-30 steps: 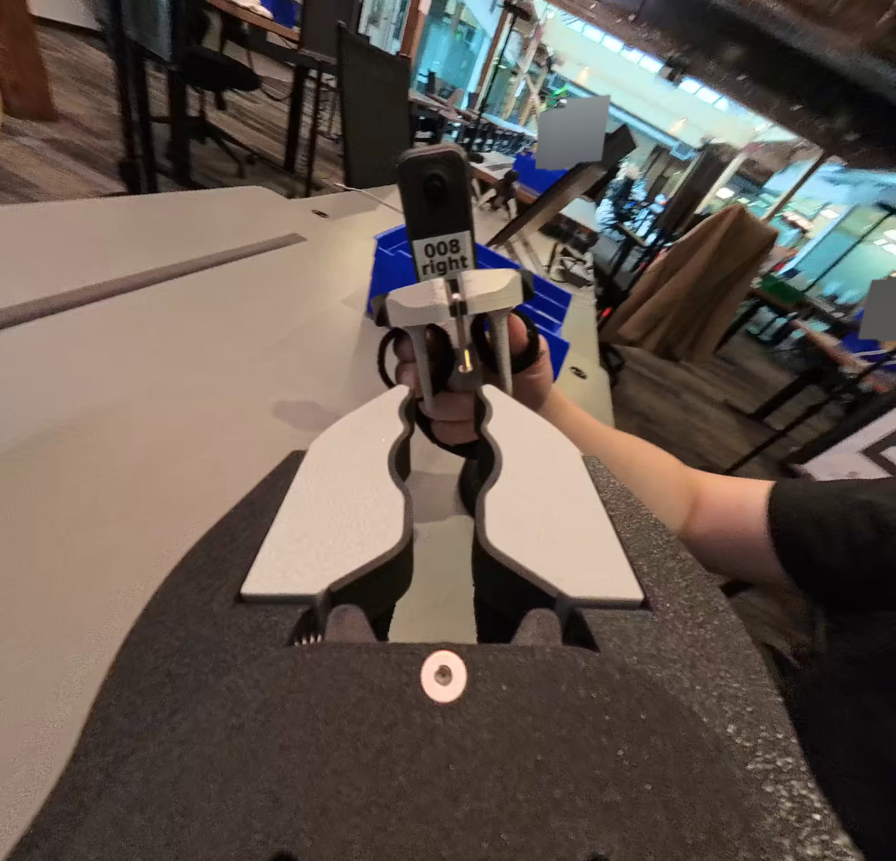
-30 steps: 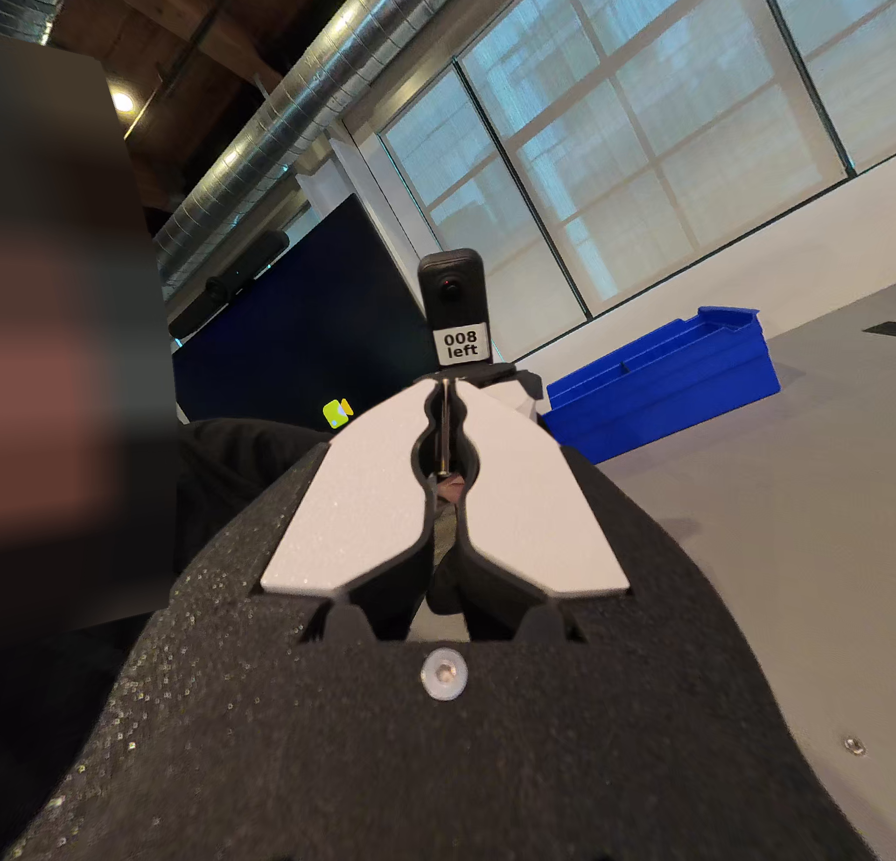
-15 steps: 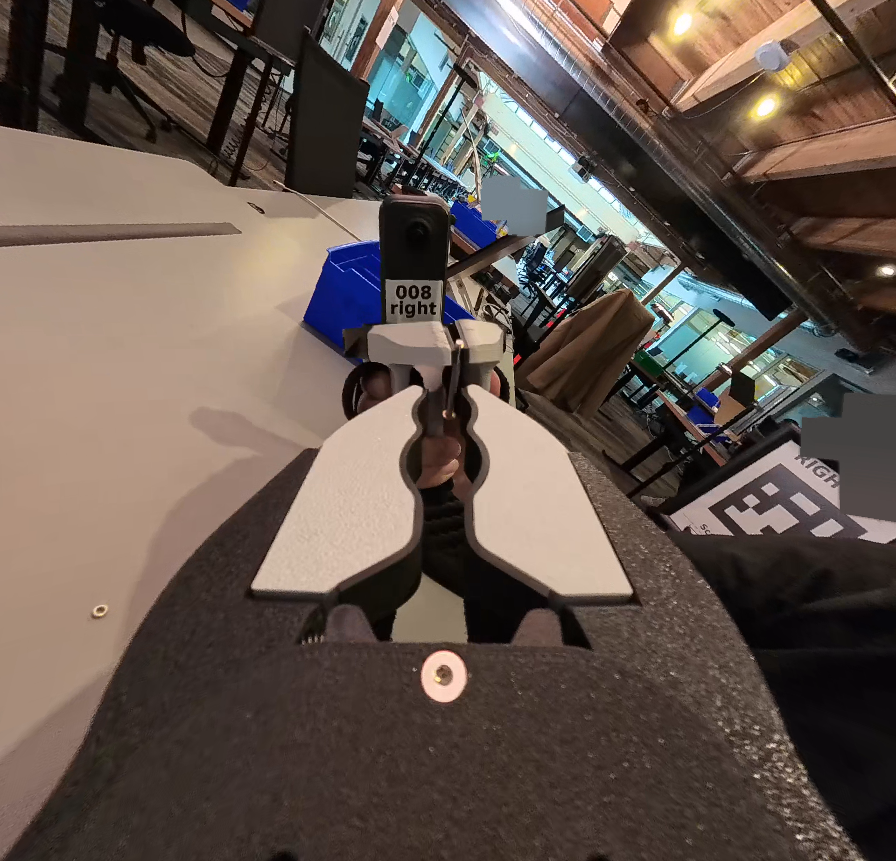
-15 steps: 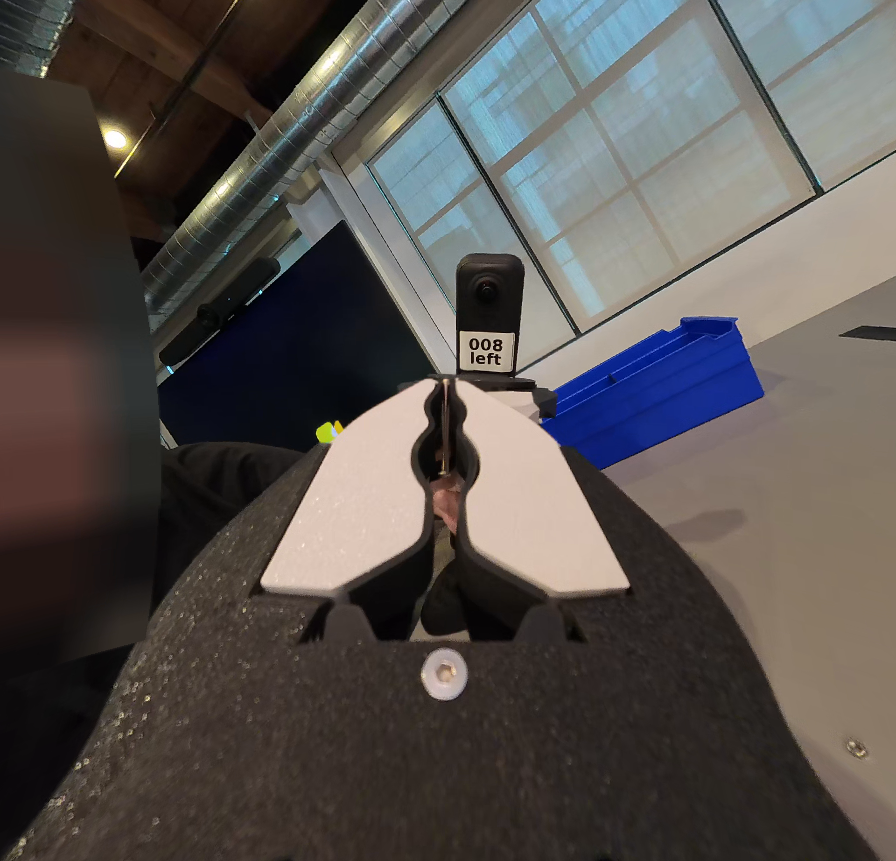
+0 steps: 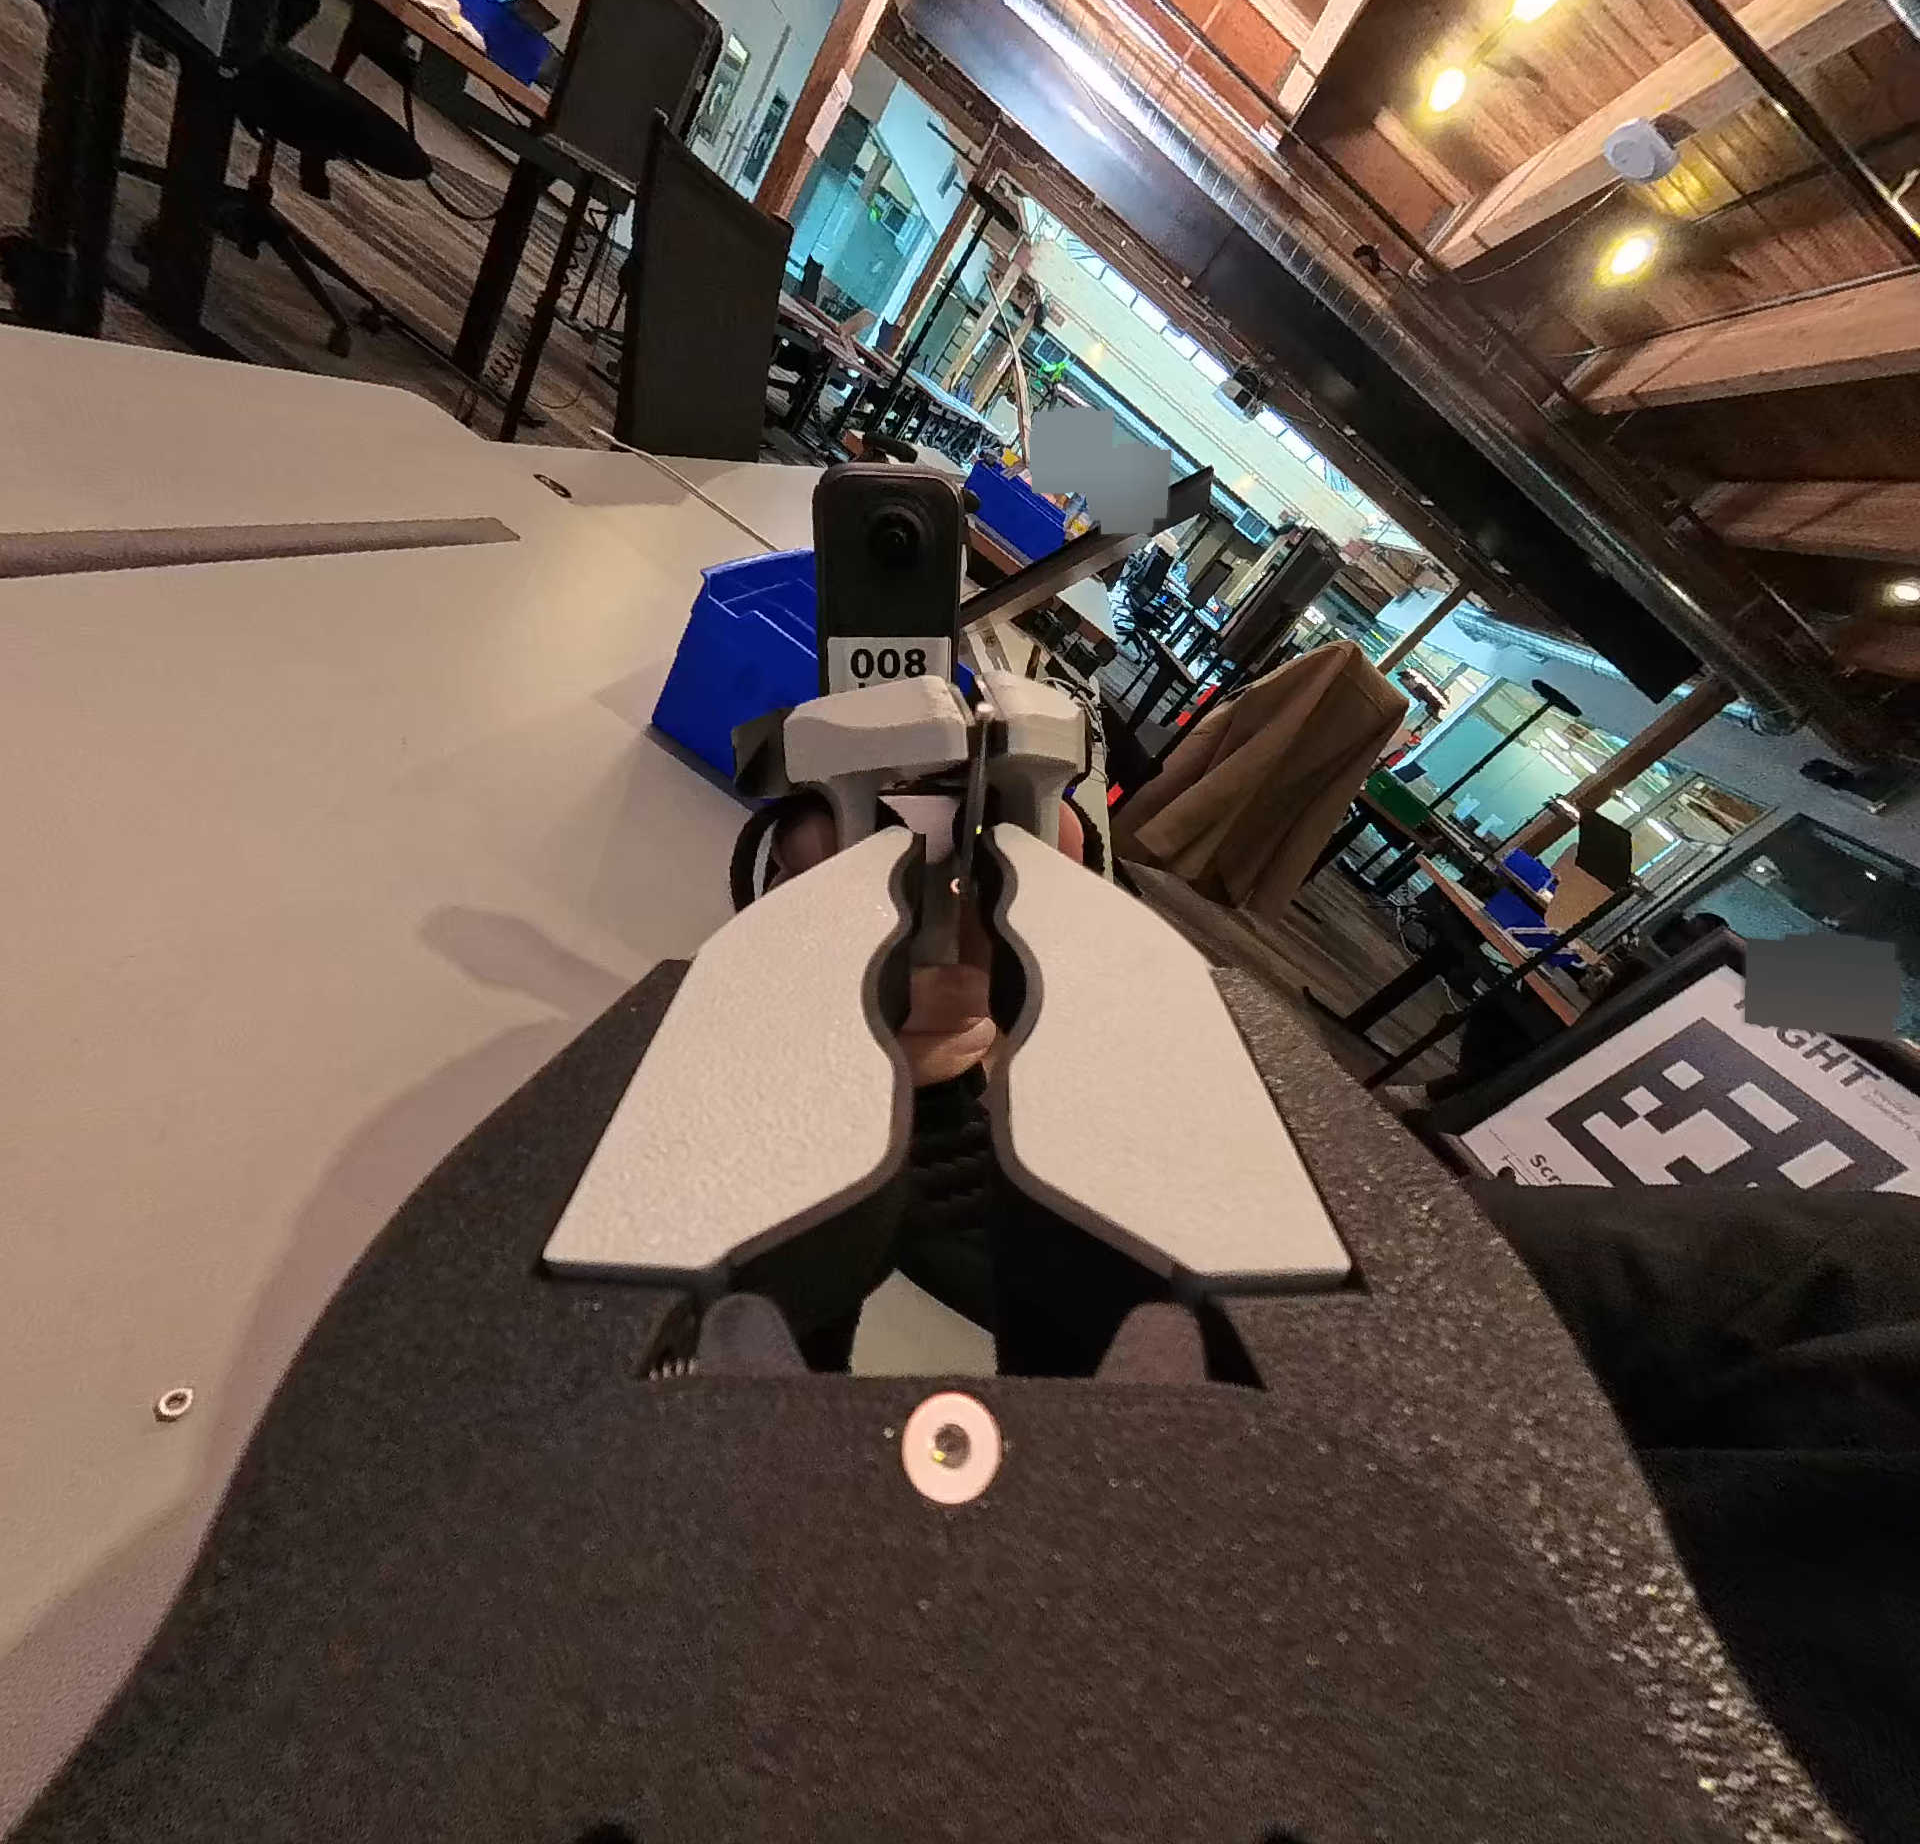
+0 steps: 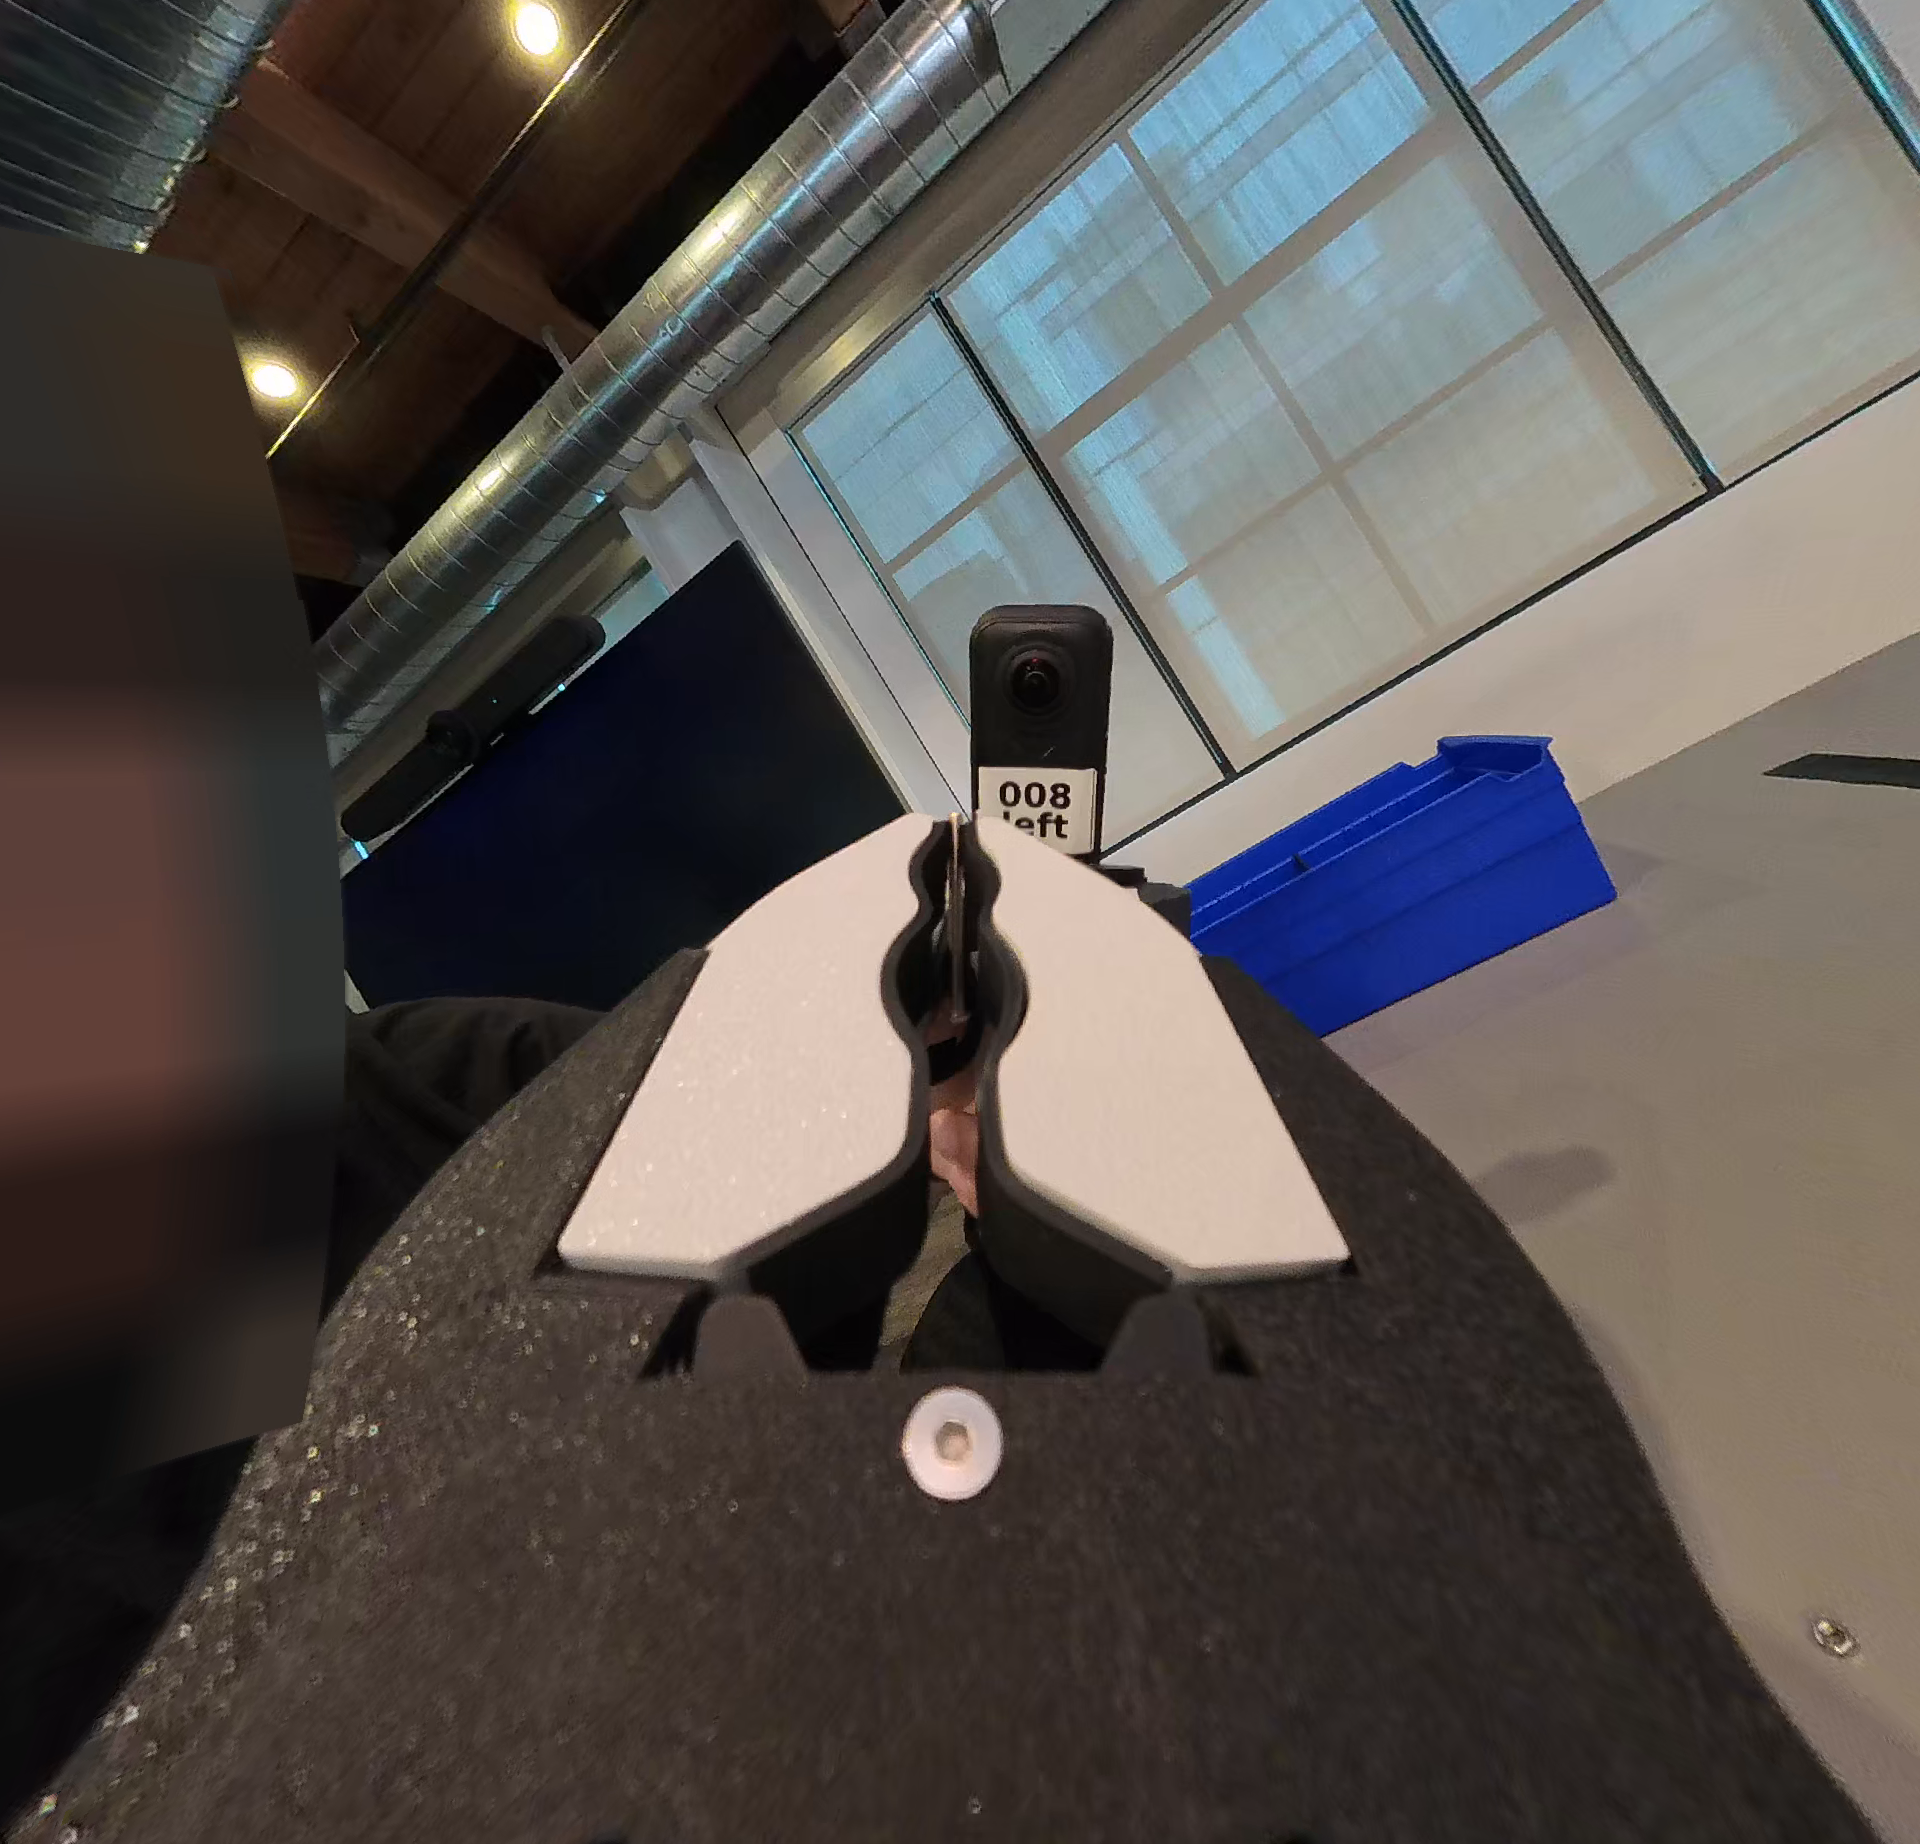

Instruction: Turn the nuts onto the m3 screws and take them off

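Observation:
My right gripper (image 6: pixel 956 844) is shut on a thin m3 screw (image 6: pixel 956 921) that runs lengthwise between its fingertips. In the left wrist view the right gripper (image 5: pixel 982 729) faces me, and the screw (image 5: pixel 971 807) points from it into the gap of my left gripper (image 5: pixel 956 849). A small bright nut (image 5: pixel 954 887) sits near the screw's free end. The left jaws stand narrowly apart on either side of that end; I see no contact. In the right wrist view only the left gripper's camera (image 6: pixel 1039 693) shows; its fingers are hidden.
Both grippers are held above a grey table (image 5: pixel 260 859), also in the right wrist view (image 6: pixel 1662 1171). A blue bin (image 5: pixel 748 651) (image 6: pixel 1392 890) stands on it. A small metal ring (image 5: pixel 174 1400) (image 6: pixel 1834 1635) lies on the table. The person's hand (image 5: pixel 945 1025) holds the right gripper. Left and right tips are no more than a few centimetres apart.
My left gripper has rolled, moved up to the screw's end, and its jaws have narrowed around it. The right gripper has tilted a little and kept hold of the screw.

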The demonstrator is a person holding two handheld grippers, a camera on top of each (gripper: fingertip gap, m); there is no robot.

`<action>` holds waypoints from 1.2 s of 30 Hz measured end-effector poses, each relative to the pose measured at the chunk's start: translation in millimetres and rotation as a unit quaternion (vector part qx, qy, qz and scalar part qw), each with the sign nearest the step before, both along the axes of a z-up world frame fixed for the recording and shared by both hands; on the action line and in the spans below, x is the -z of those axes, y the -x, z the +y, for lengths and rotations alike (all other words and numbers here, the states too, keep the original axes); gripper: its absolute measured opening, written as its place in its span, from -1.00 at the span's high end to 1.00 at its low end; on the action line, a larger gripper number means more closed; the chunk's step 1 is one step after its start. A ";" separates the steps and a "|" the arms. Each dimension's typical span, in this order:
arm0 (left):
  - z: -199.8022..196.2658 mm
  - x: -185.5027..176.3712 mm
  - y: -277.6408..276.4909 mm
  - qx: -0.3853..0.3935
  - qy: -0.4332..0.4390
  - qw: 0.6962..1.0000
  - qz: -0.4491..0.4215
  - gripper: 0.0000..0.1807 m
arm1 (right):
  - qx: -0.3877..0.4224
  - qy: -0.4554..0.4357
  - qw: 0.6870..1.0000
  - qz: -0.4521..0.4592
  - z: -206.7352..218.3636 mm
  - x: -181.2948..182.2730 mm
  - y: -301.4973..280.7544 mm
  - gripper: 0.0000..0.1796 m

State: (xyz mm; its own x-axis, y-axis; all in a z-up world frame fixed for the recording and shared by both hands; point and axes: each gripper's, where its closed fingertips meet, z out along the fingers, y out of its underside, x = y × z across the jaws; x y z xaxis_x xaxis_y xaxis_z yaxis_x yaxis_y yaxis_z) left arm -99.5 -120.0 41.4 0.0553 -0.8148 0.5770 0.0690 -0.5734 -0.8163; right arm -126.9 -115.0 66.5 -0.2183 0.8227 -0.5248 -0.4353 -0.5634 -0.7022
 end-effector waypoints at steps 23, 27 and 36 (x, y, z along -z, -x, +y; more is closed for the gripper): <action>-5.7 1.0 3.0 0.019 -0.029 0.999 -0.004 0.97 | 0.010 -0.013 1.000 -0.011 0.5 2.2 -0.3 0.97; -2.8 3.5 8.9 0.023 -0.031 0.999 -0.001 0.97 | 0.036 -0.032 0.998 -0.043 3.6 6.9 1.2 0.84; 14.4 11.3 26.8 0.038 0.027 0.998 -0.034 0.97 | 0.064 -0.029 0.996 -0.054 16.7 17.9 -6.9 0.80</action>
